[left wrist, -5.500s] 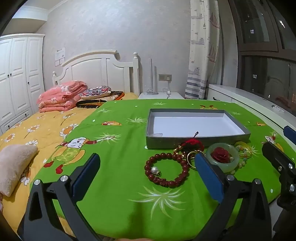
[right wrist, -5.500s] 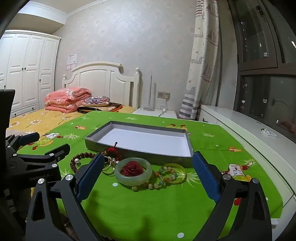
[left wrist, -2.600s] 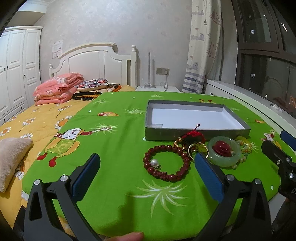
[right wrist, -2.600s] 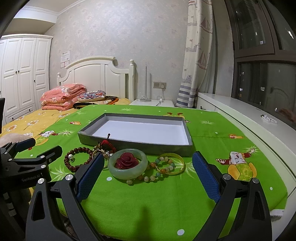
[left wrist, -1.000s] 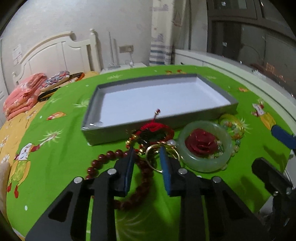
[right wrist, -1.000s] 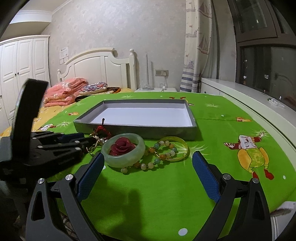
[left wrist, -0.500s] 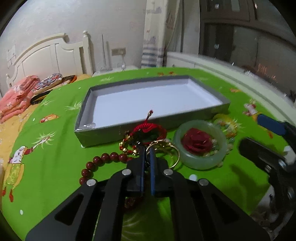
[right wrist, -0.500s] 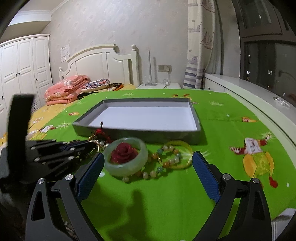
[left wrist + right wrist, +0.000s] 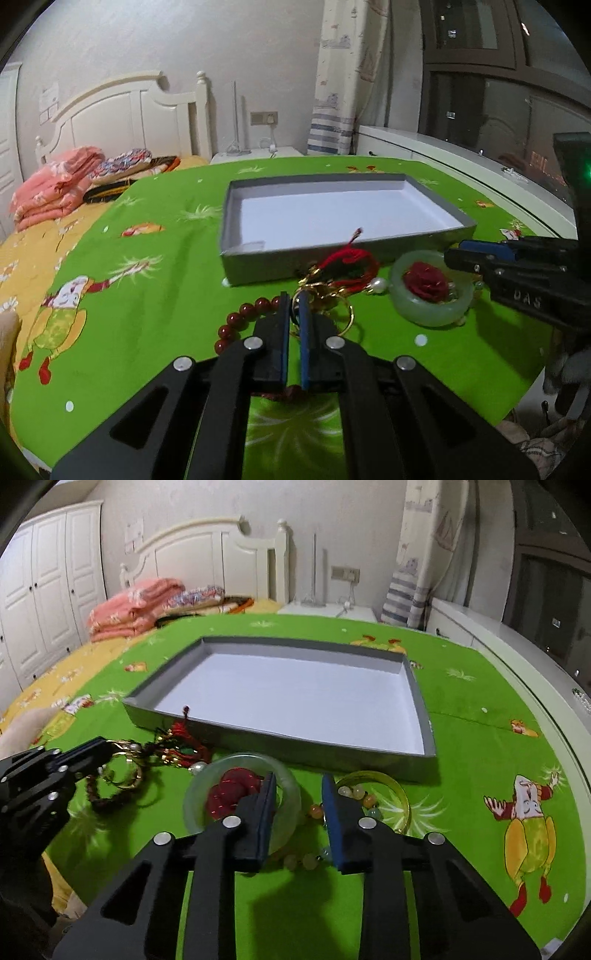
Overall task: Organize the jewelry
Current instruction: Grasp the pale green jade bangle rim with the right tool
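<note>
Indoor room light, even and fairly bright, falls from above onto the green cloth (image 9: 155, 236). Soft shadows lie under the grippers' arms and right of the tray (image 9: 424, 716). The window (image 9: 498, 110) is dark, with small glints of reflected light. Both fisheye views bend straight lines and go black at the corners. The right wrist view is slightly motion-blurred; the tray floor glares white.
</note>
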`<action>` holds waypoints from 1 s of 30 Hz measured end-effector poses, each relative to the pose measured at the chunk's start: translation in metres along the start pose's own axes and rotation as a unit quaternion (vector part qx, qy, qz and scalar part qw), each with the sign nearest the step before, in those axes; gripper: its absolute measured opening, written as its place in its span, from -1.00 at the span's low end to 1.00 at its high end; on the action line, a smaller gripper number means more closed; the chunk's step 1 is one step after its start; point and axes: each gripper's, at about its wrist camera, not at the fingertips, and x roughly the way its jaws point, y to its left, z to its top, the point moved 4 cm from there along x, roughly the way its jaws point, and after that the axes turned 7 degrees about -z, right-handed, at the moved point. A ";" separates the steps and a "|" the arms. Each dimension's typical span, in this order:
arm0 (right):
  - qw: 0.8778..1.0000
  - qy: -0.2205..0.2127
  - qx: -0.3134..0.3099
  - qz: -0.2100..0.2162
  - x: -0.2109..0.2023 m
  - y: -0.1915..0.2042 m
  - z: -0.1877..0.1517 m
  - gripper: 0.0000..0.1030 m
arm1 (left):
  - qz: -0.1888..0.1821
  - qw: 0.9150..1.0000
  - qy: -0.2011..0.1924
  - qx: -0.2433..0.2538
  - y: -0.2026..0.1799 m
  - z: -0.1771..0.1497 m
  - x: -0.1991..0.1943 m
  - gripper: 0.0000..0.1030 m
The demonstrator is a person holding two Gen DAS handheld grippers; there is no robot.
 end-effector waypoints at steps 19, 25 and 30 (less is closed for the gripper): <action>0.988 0.040 -0.151 -0.012 0.016 0.024 0.005 -0.71 | -0.010 0.999 0.044 -0.017 0.013 -0.009 0.019 -0.89; 0.996 -0.013 -0.089 -0.002 -0.004 0.012 -0.002 -0.73 | -0.010 0.999 0.020 -0.027 0.017 -0.005 0.010 -0.89; 0.996 -0.053 -0.071 -0.010 -0.020 0.007 -0.010 -0.73 | -0.003 1.000 -0.016 -0.021 0.012 0.004 -0.006 -0.89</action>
